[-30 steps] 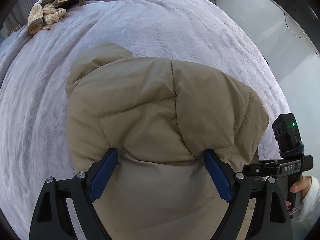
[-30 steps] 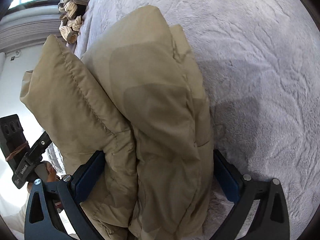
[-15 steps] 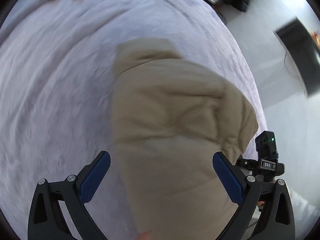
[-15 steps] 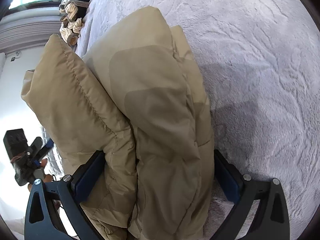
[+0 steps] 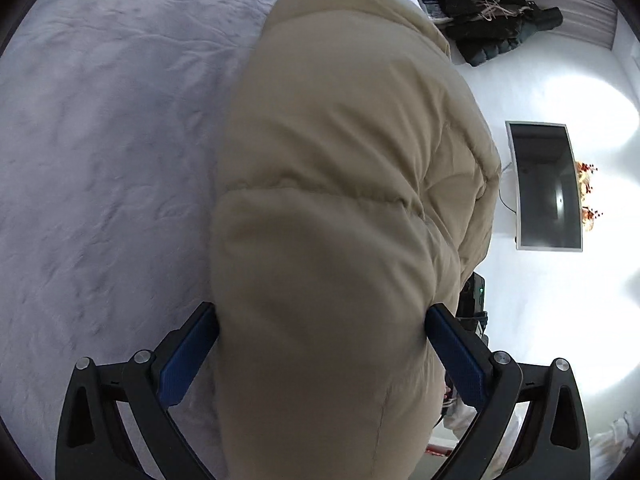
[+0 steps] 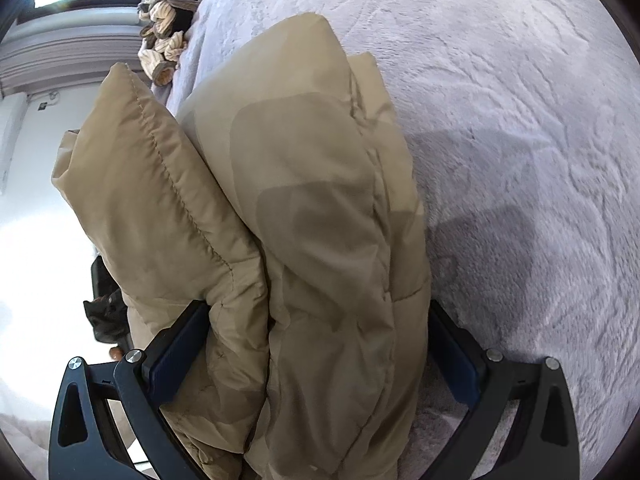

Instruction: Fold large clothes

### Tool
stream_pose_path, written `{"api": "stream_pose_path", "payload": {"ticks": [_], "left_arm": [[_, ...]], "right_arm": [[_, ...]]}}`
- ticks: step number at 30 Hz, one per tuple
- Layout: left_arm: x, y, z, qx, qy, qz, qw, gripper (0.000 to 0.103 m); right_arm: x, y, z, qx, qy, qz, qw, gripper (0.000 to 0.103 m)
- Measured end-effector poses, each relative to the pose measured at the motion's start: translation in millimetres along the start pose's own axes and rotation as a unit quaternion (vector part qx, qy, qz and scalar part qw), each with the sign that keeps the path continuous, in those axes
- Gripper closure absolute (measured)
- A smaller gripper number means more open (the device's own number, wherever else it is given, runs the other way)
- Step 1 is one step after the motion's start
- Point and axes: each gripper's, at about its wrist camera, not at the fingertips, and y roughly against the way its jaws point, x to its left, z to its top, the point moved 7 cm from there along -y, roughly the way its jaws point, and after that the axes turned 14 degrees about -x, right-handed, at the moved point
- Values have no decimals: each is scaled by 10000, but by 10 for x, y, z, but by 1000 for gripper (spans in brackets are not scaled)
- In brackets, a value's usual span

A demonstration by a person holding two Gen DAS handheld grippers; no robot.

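1. Beige puffer jacket (image 5: 340, 200) fills the gap of the left tool (image 5: 322, 350), whose jaws have just been opening to their widest; both blue pads (image 5: 186, 354) lie against the padded fabric, though whether they squeeze it I cannot tell.
2. In the right wrist view the folded jacket (image 6: 320, 240) sits bunched between the right tool (image 6: 318, 350) and its pads (image 6: 176, 354), which press into the thick layers on both sides.
3. The jacket's bulk blocks most of what lies ahead in either view.
4. It rests near the edge of a bed with a pale lilac plush cover (image 6: 520, 120).
5. Knotted cream fabric (image 6: 162, 46) lies at the bed's far end.
6. Beyond the bed are a white floor (image 5: 540, 300), a dark coat (image 5: 496, 20) and a flat screen (image 5: 546, 186).
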Motion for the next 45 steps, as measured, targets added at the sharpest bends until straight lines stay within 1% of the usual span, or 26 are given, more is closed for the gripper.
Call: {"api": "stream_pose_path", "payload": {"ticks": [3,5,8,12,13,15,16,17,20,23,25,30,35,38,40,42,45], "left_arm": [[12,-134,-8,143,-155,-46,9998,1],[31,-219,-13,223,-166,-54,9996,0],[47,-353,-21,306,-124,-25,9995,0],[21,-405,-45,283,-82,39,9996,0],[-16,-426,-49,266,-92,44,9996,2],[-86,-426,-69,156,-149,66,9997,6],[-117,-430,-53,117,-146,73,9998,8],[-138,-416,-56,40,-125,81,9999,8],[-228,-397,-85,-81,-205,29,9998,8],[-336,-376,-108,-126,-288,-150,9994,9],[-399,-374,-77,-122,-353,-306,9988,9],[-470,-70,177,-103,-488,-625,9968,9],[-515,346,508,-243,-716,-844,9936,9],[-503,679,880,-420,-848,-882,9916,9],[-441,878,1153,-568,-909,-847,9906,9],[-315,1074,1402,-741,-909,-755,9902,9],[-26,1346,1789,-959,-842,-572,9902,9]], "right_arm": [[55,-18,39,124,62,284,9995,0],[113,-75,88,228,97,499,9984,0],[197,-187,130,269,154,680,9972,0],[180,-253,162,187,-16,696,9974,0],[171,-246,162,193,-48,663,9976,1],[188,-221,148,198,-98,702,9973,7],[205,-189,146,173,-148,789,9966,20],[229,-149,144,110,-174,861,9961,32],[307,-37,122,-38,-112,1038,9945,48],[367,53,90,-163,-75,1159,9931,52],[436,139,70,-291,-24,1261,9916,53],[627,290,18,-637,144,1317,9891,54],[1006,287,-33,-933,331,1420,9849,54],[1317,167,17,-1010,466,1569,9813,54],[1526,8,83,-999,576,1647,9796,54],[1683,-154,139,-967,665,1689,9786,54],[1913,-521,198,-861,752,1759,9778,54]]}}
